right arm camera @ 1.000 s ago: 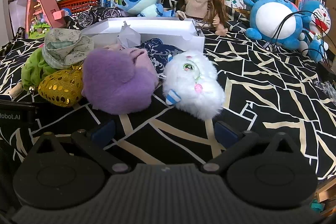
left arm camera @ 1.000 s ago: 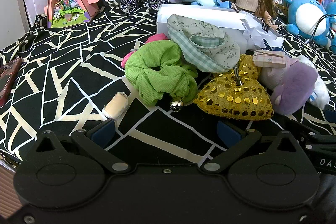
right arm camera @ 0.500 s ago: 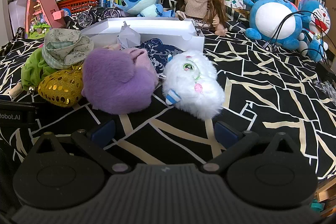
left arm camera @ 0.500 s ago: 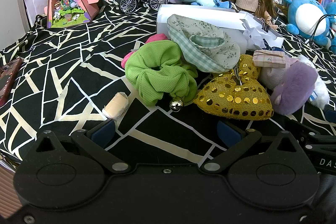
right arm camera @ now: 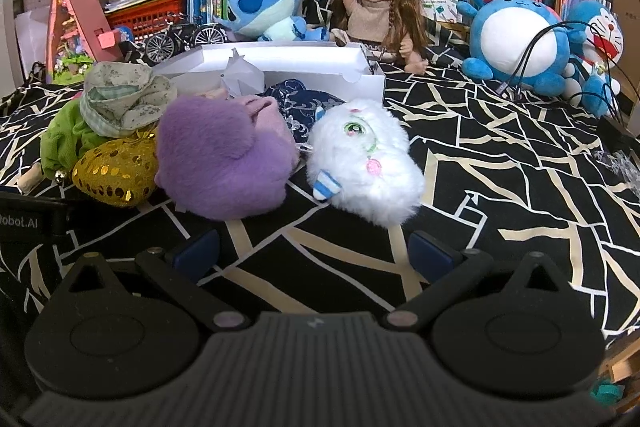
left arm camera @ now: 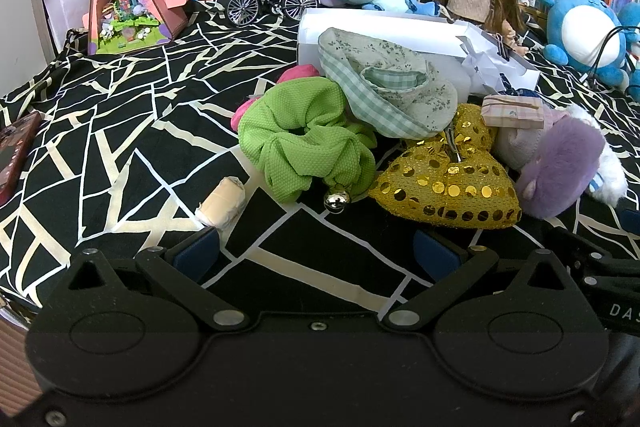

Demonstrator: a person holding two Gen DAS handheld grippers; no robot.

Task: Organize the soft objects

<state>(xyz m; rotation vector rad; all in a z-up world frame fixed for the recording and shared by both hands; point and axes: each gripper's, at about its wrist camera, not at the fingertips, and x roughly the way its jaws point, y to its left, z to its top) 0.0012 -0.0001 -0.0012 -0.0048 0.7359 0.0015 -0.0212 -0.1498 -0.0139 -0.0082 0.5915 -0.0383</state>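
Observation:
A pile of soft things lies on the black patterned cloth before a white box (left arm camera: pixel 384 31). In the left wrist view: a green scrunchie (left arm camera: pixel 304 143) with a small bell, a floral green hat (left arm camera: pixel 384 83), a gold sequin pouch (left arm camera: pixel 448 179), a purple fluffy toy (left arm camera: pixel 560 167). In the right wrist view the purple toy (right arm camera: pixel 224 159) lies beside a white fluffy toy (right arm camera: pixel 364 163), with the box (right arm camera: pixel 288 63) behind. My left gripper (left arm camera: pixel 316 253) is open and empty, just short of the scrunchie. My right gripper (right arm camera: pixel 312 251) is open and empty, just short of both fluffy toys.
A small cloth roll (left arm camera: pixel 222 203) lies left of the scrunchie. Behind the box sit a Stitch plush (right arm camera: pixel 264 7), a doll (right arm camera: pixel 376 15), a model bicycle (left arm camera: pixel 272 1) and a pink toy house (left arm camera: pixel 128 7). Blue plush toys (right arm camera: pixel 516 39) stand at the right, bookshelves behind.

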